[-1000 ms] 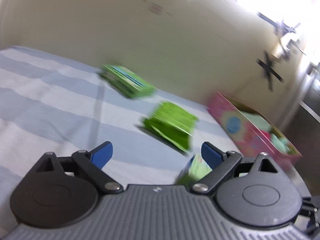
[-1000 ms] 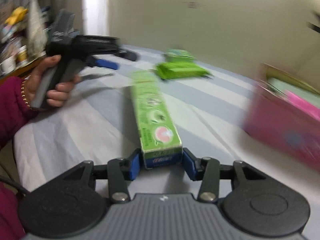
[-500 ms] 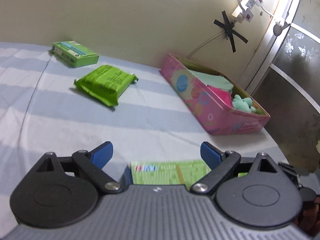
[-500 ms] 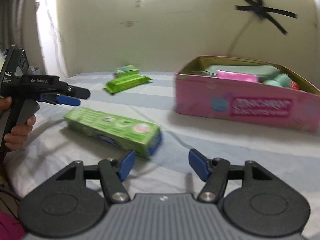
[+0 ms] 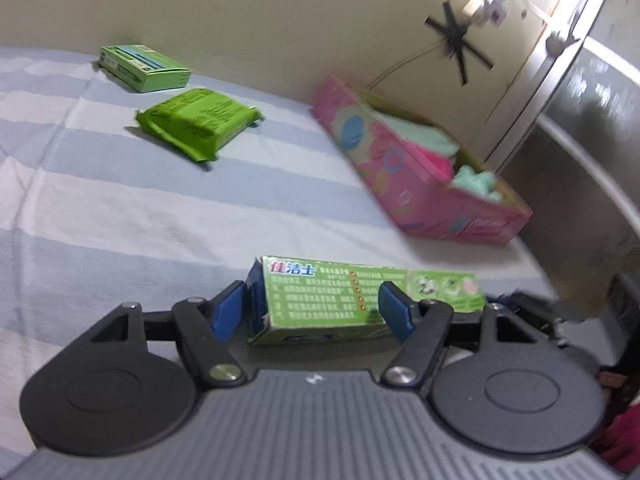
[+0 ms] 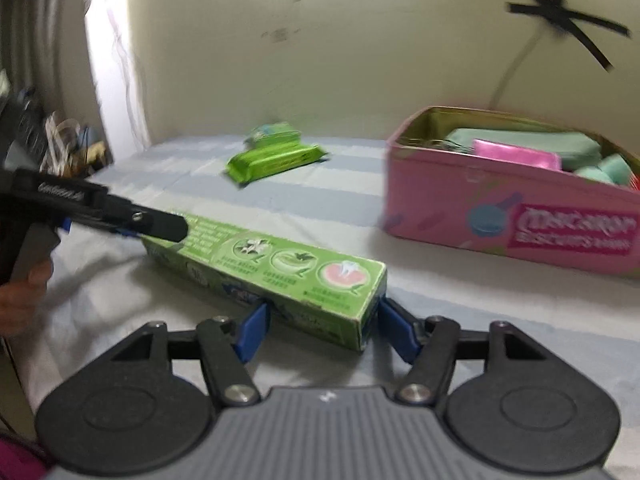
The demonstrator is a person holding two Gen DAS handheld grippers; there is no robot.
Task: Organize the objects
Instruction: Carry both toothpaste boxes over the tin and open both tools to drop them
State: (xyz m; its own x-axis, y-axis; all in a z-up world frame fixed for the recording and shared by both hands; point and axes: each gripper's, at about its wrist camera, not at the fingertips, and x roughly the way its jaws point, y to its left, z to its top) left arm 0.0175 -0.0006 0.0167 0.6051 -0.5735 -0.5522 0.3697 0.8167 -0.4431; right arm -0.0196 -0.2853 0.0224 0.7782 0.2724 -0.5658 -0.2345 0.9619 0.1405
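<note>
A long green toothpaste box (image 5: pixel 360 300) lies on the striped bed sheet (image 5: pixel 160 220). It also shows in the right wrist view (image 6: pixel 280 264). My left gripper (image 5: pixel 312 312) is open with its fingers around the box's left end. My right gripper (image 6: pixel 320 330) is open with its fingers around the box's other end. I cannot tell if either touches it. A green wipes pack (image 5: pixel 196 122) and a small green box (image 5: pixel 144 67) lie further back. A pink tin (image 5: pixel 404 176) holds soft items.
The pink tin (image 6: pixel 508 216) stands at the right near the wall. A cable and black tape (image 5: pixel 456 40) are on the wall. The bed edge drops off at the right. The left gripper (image 6: pixel 100 208) and hand show at the left of the right wrist view.
My right gripper let go of the toothpaste box, which now lies on the sheet. Both grippers have come in around its two ends, the left narrowing.
</note>
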